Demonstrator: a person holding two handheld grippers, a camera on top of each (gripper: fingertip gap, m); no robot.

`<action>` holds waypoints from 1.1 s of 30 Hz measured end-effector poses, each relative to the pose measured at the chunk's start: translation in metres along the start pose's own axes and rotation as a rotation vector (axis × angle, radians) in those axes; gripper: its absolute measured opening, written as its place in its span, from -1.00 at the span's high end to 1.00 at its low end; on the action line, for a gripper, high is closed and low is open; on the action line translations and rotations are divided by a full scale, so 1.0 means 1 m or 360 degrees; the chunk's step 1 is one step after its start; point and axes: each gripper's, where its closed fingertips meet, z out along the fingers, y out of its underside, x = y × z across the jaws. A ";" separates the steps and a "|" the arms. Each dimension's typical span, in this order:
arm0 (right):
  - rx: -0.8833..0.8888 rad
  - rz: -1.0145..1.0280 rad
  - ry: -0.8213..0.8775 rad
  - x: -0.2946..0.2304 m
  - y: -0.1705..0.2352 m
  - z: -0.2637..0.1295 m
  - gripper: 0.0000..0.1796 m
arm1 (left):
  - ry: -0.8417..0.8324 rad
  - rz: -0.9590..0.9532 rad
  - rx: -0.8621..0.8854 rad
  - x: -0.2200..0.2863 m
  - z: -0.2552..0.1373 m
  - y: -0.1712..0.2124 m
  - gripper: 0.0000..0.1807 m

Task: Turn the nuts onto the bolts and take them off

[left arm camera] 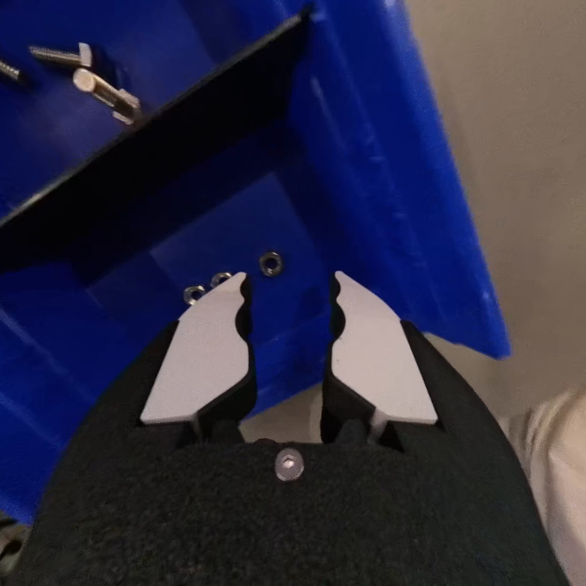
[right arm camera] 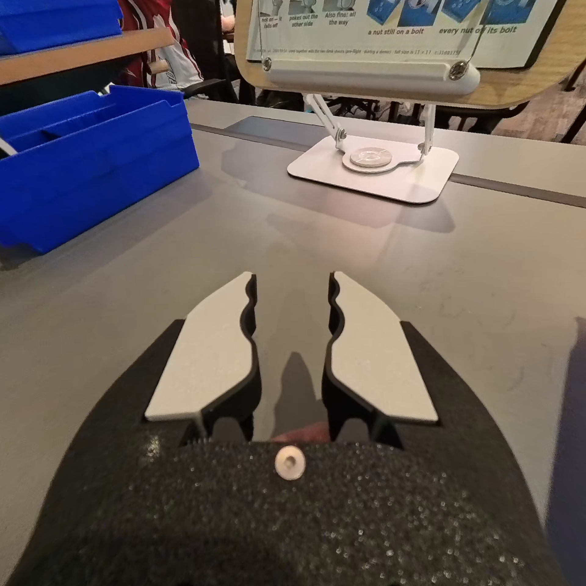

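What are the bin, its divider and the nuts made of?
Bin: looks like moulded plastic, glossy saturated blue with scuffed walls. Divider: thin black sheet, probably plastic; blur leaves it open. Nuts: bare silvery metal, likely steel, with bright glints.

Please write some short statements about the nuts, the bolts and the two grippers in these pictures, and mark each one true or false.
1. The left gripper is open and holds nothing. True.
2. Three nuts lie on the floor of the blue bin: one nut apart, two nuts side by side. True.
3. The bolts lie in the same compartment as the nuts. False: a black divider separates them.
4. The right gripper is shut on a bolt. False: its jaws are open and empty, above the grey table.
5. The white stand sits inside the bin. False: it stands on the table.
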 end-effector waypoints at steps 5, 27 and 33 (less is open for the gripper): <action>0.0005 0.0024 -0.0001 0.003 -0.001 -0.001 0.53 | -0.0025 -0.0039 -0.0146 -0.011 0.022 0.004 0.58; 0.0052 0.0017 -0.0024 -0.001 -0.006 -0.003 0.57 | -0.0041 0.0887 0.0288 0.049 -0.110 -0.081 0.80; 0.0211 -0.0041 0.0028 0.002 -0.022 -0.014 0.60 | 0.0145 0.1551 0.0294 0.173 -0.094 -0.160 0.81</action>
